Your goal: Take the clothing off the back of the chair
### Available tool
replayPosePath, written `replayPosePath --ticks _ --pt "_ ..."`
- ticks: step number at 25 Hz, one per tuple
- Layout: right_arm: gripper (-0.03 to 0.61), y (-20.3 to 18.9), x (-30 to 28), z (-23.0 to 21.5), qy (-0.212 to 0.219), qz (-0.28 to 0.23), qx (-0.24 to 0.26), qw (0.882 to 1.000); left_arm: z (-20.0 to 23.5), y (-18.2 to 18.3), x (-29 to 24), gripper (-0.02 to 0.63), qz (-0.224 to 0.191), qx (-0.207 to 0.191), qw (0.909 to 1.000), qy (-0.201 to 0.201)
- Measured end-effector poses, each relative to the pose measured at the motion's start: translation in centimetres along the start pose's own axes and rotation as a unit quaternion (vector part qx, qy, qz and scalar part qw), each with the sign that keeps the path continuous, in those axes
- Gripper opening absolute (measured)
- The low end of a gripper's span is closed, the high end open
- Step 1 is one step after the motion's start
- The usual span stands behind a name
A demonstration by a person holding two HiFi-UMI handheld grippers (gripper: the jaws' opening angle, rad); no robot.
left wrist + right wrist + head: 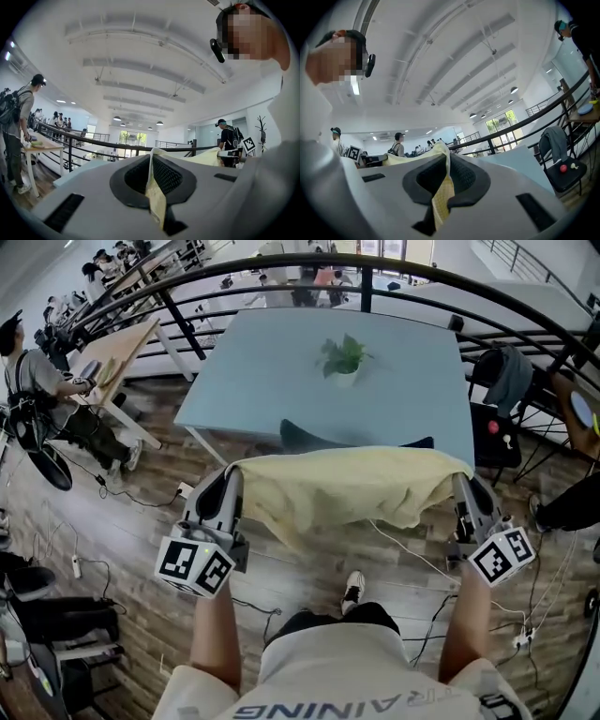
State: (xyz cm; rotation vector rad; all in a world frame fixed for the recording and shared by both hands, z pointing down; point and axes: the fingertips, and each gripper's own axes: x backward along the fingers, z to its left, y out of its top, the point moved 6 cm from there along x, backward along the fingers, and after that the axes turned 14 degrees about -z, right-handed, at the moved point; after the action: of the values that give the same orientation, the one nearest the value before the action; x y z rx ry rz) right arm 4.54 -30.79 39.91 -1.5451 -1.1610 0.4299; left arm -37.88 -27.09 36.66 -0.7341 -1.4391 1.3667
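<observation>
A pale yellow garment (347, 484) hangs stretched between my two grippers, sagging in the middle. The dark teal chair back (309, 439) shows just beyond its upper edge; I cannot tell whether the cloth still touches it. My left gripper (233, 476) is shut on the garment's left corner. My right gripper (461, 482) is shut on its right corner. In the left gripper view a fold of yellow cloth (156, 197) is pinched in the left gripper (151, 161). The right gripper view shows the same cloth (442, 197) clamped in the right gripper (447, 161).
A light blue table (281, 362) with a small potted plant (343, 359) stands right behind the chair. A black railing (366, 263) curves beyond it. Another chair with a grey garment (506, 381) is at the right. Cables (94, 568) lie on the wooden floor; a person (37, 381) stands far left.
</observation>
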Motion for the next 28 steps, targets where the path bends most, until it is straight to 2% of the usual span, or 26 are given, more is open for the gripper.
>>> replayPosePath --ticks 4,12,19,23,28 --pt "0.035 -0.5 3.3 4.2 -0.034 0.001 0.034 0.999 0.9 0.2 3.8 0.041 0.007 -0.009 0.9998 -0.015" --pt "0.035 -0.9 8.8 11.7 -0.087 -0.004 0.049 0.995 1.7 2.2 10.6 0.041 0.005 0.006 0.9985 -0.055" --pt "0.035 -0.5 12.0 16.5 -0.093 0.015 0.08 0.992 1.2 3.3 14.8 0.041 0.003 0.009 0.9984 -0.055" --pt "0.035 0.1 13.1 17.6 -0.092 0.012 0.105 0.99 0.3 3.7 16.3 0.041 0.007 0.003 0.9988 -0.048" --pt "0.034 0.8 14.4 17.9 -0.082 0.01 0.105 0.991 -1.7 4.0 17.0 0.041 0.006 -0.003 0.9992 -0.04"
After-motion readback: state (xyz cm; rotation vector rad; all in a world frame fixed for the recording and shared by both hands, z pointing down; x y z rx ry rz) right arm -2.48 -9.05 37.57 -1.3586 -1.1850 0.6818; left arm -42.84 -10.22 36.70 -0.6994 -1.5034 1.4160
